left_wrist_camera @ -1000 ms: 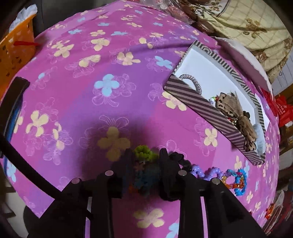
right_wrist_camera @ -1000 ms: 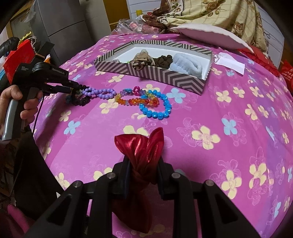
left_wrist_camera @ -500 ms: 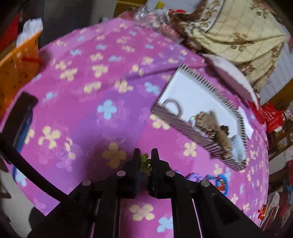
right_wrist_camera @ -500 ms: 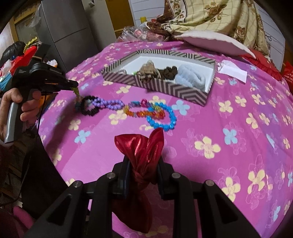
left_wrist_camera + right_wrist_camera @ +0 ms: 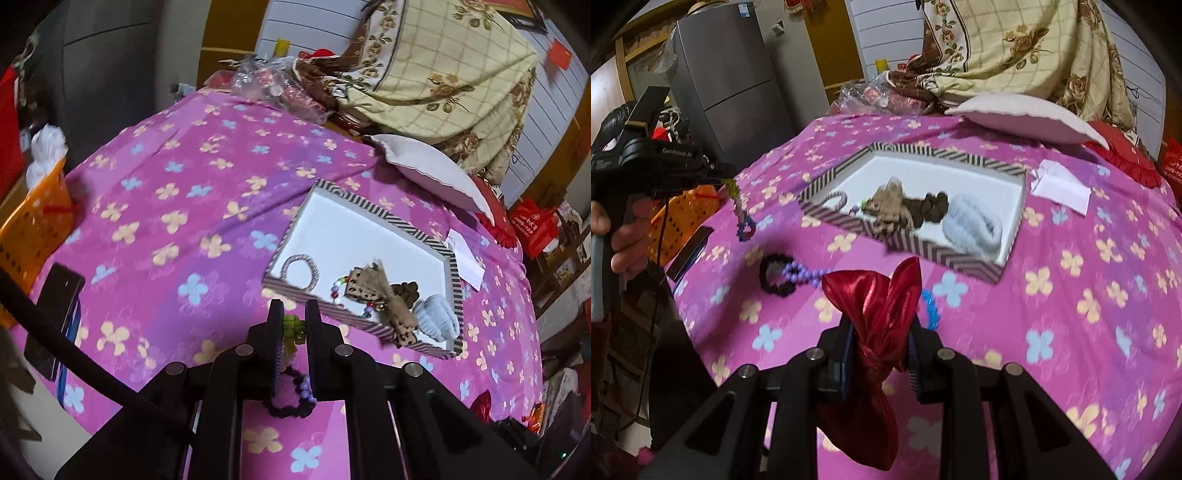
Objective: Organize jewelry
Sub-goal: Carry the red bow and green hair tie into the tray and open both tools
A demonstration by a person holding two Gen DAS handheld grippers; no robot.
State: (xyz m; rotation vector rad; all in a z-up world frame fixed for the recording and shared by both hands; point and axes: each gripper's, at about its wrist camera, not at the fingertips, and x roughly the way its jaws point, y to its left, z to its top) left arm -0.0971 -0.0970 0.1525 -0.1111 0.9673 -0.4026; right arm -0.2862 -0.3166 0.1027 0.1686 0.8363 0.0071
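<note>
The left gripper (image 5: 294,322) was clamped on the green end of a beaded bracelet (image 5: 740,212), and over the last second it had lifted that piece clear of the bedspread (image 5: 192,206): a moment earlier the beads lay bunched on the cloth at its fingertips, and now they hung free below the jaws, seen from the right wrist view as a strand dangling to a blue and red loop. The black scrunchie (image 5: 774,275) with its purple beads had stayed behind on the cloth. The striped box (image 5: 406,225), already holding a grey hair tie (image 5: 300,266) and several fabric pieces, sat just ahead of the left gripper, so the carry into it looked like the step under way. The right gripper (image 5: 877,345) remained closed on the neck of a red satin pouch (image 5: 868,325). Motion blur made it hard to tell whether the strand was one bracelet or two linked.
</note>
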